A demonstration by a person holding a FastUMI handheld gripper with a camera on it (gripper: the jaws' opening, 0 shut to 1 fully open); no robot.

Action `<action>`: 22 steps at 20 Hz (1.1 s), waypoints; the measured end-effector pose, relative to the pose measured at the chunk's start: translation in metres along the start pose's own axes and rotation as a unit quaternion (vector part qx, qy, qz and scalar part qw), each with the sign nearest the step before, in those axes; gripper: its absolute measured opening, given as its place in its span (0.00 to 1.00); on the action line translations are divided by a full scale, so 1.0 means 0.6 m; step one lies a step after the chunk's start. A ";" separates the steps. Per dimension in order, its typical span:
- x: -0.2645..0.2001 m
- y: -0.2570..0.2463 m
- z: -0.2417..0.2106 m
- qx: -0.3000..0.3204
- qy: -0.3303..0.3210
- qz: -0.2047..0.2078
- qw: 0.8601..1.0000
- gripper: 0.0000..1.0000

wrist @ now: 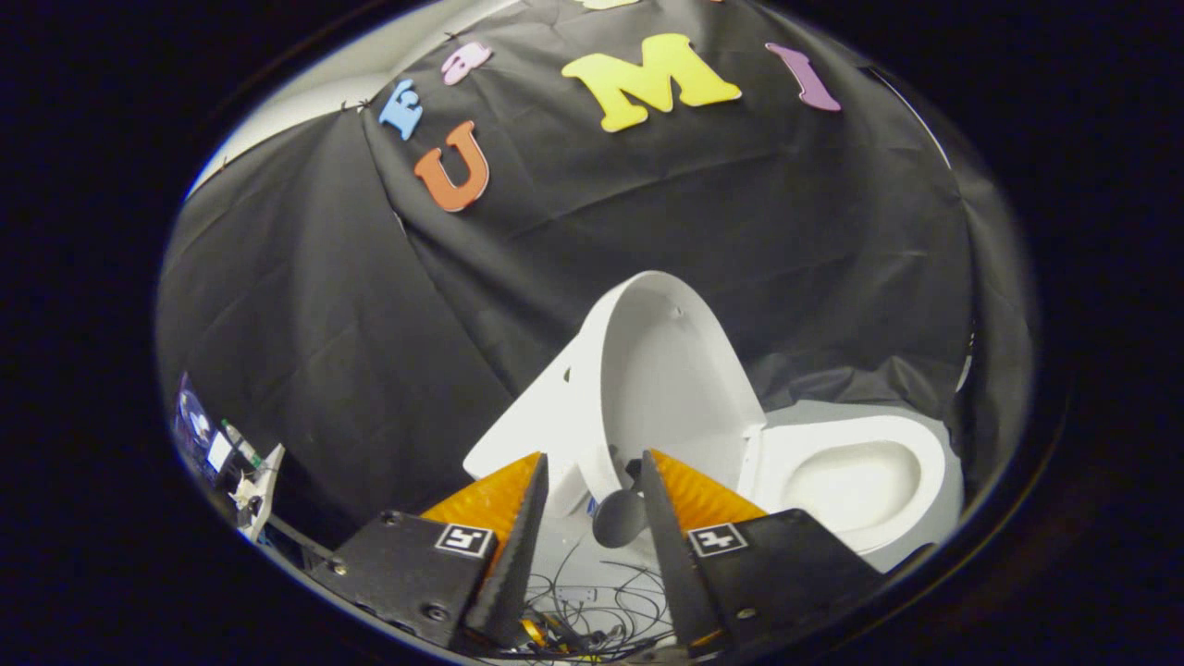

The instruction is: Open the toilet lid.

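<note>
Because the toilet lid (680,370) already stood raised, just beyond the fingertips at about twelve o'clock, the main risk was a slip: it looked near upright but not clearly leaning on anything, so a nudge from the gripper (592,467) could tip it back down over the seat (846,476) at three o'clock. The jaws stood narrowly parted, holding nothing, with the lid's lower rim and a dark rounded knob (618,518) in the gap; I could not tell whether either finger touched the rim. Pulling out carelessly might catch that knob. Loose thin cables (592,592) lay on the pale floor below, a snag hazard. Black cloth (324,324) walled the booth, with small clutter (236,462) at nine o'clock.
</note>
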State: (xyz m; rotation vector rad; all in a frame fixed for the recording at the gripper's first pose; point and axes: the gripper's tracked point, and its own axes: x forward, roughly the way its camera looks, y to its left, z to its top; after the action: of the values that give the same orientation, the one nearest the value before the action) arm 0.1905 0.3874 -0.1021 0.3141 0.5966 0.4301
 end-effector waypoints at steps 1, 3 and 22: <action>-0.011 -0.004 0.008 -0.005 -0.006 -0.001 1.000 0.64; -0.044 -0.017 0.025 -0.015 -0.021 -0.005 1.000 0.78; -0.433 -0.166 0.104 -0.110 -0.221 -0.102 0.964 0.98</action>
State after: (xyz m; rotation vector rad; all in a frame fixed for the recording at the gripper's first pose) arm 0.0643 0.1678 0.0290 0.1266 0.1377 0.2123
